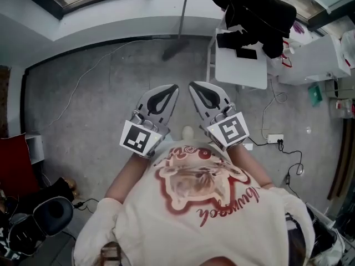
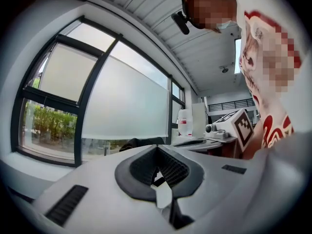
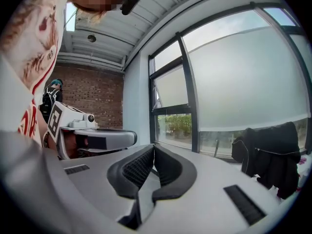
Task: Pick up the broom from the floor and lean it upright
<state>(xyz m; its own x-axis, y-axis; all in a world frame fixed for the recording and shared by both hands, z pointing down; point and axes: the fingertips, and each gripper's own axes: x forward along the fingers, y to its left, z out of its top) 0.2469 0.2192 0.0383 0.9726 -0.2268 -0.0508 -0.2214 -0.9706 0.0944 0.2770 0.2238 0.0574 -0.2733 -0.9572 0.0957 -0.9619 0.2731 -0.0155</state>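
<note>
white table — black jacket by it; power strip

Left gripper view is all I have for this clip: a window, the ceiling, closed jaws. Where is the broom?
Observer: In the head view the broom stands upright, its handle leaning on the wall and its head on the floor.
Operator: Is the right gripper carrying anything?
Observer: No. The right gripper has its jaws together with nothing between them.
Operator: How do the two grippers sit relative to the broom?
Observer: The head view shows the left gripper and the right one side by side close to the person's chest, tips pointing toward the broom but well short of it.
</note>
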